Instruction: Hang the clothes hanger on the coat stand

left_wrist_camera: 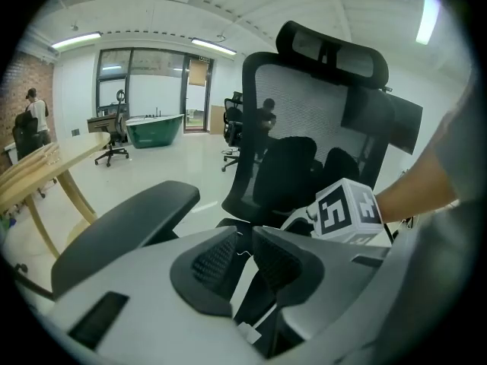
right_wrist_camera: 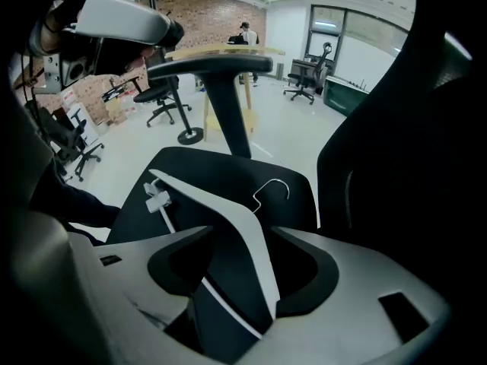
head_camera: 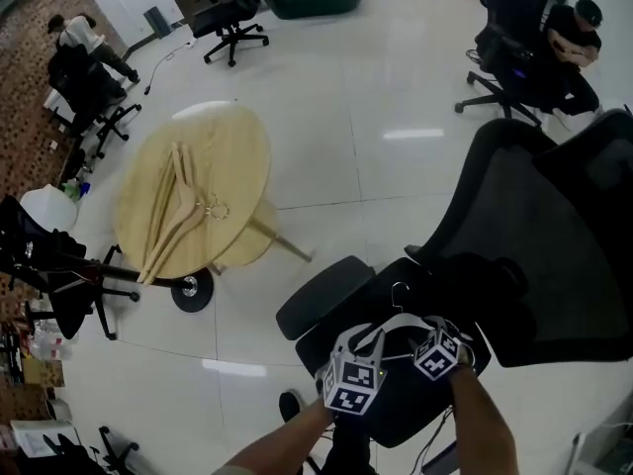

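A white clothes hanger [right_wrist_camera: 198, 188] lies on a black office chair seat [right_wrist_camera: 221, 166]. The right gripper [right_wrist_camera: 243, 234] gapes around its arm, not gripping it; the left gripper [left_wrist_camera: 242, 233] is nearly closed, grip unclear. The hanger is probably light, stiff and slick, and best grasped near the hook [right_wrist_camera: 272, 182].

Glossy floor [head_camera: 376, 97]; seemingly plastic hanger [right_wrist_camera: 228, 207].

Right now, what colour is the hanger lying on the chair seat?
White. The hanger shows best in the right gripper view.
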### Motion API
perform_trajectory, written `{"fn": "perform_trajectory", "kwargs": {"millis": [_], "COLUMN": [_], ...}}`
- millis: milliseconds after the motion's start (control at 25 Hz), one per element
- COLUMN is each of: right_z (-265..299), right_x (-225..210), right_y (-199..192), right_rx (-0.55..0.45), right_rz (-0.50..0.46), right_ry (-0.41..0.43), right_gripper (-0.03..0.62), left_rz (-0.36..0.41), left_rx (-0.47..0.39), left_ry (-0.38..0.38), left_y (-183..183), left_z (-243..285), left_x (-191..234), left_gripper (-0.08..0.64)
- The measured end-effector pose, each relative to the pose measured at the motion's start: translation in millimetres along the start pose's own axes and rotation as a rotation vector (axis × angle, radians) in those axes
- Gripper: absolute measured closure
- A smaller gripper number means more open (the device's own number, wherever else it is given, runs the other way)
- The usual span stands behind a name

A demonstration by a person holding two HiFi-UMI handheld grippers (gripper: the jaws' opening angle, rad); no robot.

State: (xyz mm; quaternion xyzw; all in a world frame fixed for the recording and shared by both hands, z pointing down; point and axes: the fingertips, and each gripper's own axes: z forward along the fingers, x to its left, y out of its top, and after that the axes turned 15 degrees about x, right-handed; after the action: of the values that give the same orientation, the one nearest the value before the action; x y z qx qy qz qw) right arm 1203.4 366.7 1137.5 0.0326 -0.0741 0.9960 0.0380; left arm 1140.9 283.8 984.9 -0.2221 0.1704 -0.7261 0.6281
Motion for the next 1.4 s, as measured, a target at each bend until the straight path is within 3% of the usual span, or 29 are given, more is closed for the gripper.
{"fn": "perform_trajectory", "kwargs": {"millis": [240, 440, 720, 880, 1080, 1400], "right_z": [82, 132, 147, 160, 150, 44], "right_x": [-31, -38, -43, -42, -32, -15], "right_y": [16, 15, 9, 14, 8, -18], "right_rx": [0.045, 0.145, 0.186, 0.147, 0.136, 0.098], "right_rz": [-0.05, -0.13, -0.163, -0.133, -0.127, -0.004], "right_ry": [0.031, 0.061, 0.073, 0.081, 0.074, -0.054], "right_gripper": [0.36, 0.35, 0.349, 0.366, 0.455, 0.465], "left_rz": [-0.015, -0.03, -0.043, -0.059, -0.046, -0.033], "left_rx": [0.03, 0.059, 0.08, 0.075, 0.096, 0.046], "left_ry": [-0.004, 0.003, -0.019, -0.029, -0.025, -0.013], "left_y": [-5, -7, 4, 2, -3, 8], "left_z": [63, 92, 106, 106, 94, -3], "left_x": [23, 49, 47, 50, 34, 6], "left_gripper": [0.477, 0.477, 0.477, 0.477, 0.477, 0.479]}}
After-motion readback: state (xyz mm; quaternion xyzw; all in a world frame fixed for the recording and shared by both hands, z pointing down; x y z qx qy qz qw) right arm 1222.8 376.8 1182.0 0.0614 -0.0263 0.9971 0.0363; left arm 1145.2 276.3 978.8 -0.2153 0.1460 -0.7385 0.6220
